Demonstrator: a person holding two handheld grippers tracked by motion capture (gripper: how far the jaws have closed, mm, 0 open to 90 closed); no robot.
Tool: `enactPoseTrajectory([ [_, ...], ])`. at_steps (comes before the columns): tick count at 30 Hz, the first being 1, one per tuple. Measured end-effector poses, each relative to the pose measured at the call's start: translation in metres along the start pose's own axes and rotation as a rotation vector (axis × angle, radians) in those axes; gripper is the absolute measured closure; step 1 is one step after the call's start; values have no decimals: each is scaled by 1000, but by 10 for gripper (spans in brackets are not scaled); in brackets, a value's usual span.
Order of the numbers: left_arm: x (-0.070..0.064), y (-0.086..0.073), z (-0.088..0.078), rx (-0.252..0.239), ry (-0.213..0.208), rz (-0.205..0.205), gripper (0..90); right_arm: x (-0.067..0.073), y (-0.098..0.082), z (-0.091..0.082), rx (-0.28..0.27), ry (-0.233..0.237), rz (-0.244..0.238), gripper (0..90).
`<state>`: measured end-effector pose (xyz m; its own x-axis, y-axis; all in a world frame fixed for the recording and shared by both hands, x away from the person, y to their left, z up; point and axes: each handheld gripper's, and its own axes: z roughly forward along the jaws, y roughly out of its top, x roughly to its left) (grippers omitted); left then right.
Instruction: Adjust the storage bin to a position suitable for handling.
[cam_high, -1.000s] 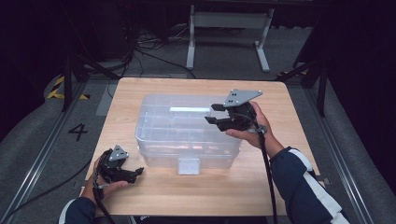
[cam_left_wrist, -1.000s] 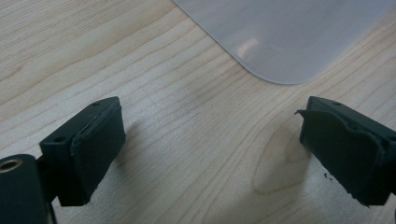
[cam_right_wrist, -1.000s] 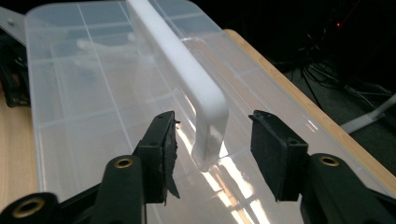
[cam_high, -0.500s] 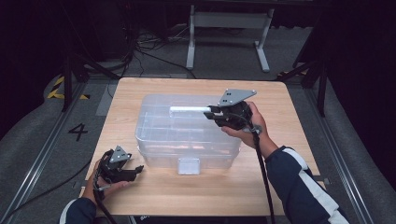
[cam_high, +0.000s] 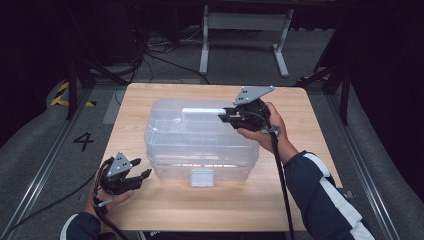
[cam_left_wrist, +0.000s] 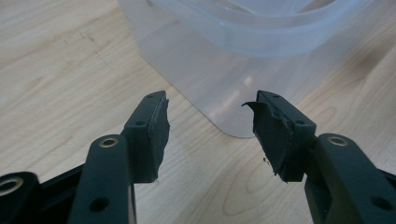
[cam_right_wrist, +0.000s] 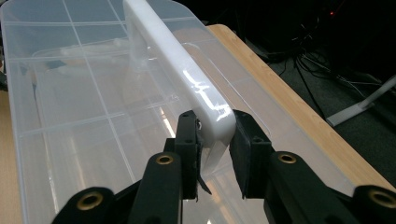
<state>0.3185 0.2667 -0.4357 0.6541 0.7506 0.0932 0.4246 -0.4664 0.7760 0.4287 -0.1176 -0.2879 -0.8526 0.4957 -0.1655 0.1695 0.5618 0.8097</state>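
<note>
The right gripper (cam_right_wrist: 214, 154) pinches the end of the white handle (cam_right_wrist: 177, 70) on the clear box (cam_high: 200, 135) at table centre, likely to lift it, while the left gripper (cam_high: 131, 176), half spread and just closing on nothing, waits at 8 o'clock.

Glossy clear plastic box (cam_high: 200, 145), wood-grain table (cam_high: 300, 190)

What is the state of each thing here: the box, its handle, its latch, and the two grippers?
Clear plastic box: on the table, lid on.
White handle: raised upright from the lid.
Front latch: down against the box front.
Right gripper: shut on the white handle's end.
Left gripper: open, nothing between its jaws, which have just been closing; near the box's corner.
Wooden table: bears the box.
</note>
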Motion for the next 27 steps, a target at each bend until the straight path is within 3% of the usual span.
enactPoseTrajectory([
  [7,0,8,-13,-59,-12,-13,520,-7,4,0,1,16,5,738],
  [12,0,15,-21,-108,-62,-22,598,-10,8,0,8,19,11,735],
  [16,-2,24,-21,-130,-90,-23,663,-11,10,0,15,14,11,732],
  [19,-4,29,-19,-150,-134,-36,714,-12,12,0,18,15,12,730],
  [21,-3,31,-19,-156,-121,-33,774,-13,12,0,18,16,14,730],
  [23,-3,33,-19,-170,-130,-51,786,-13,11,0,18,17,14,730],
  [27,-4,35,-19,-163,-102,-42,836,-12,11,0,18,14,16,729],
])
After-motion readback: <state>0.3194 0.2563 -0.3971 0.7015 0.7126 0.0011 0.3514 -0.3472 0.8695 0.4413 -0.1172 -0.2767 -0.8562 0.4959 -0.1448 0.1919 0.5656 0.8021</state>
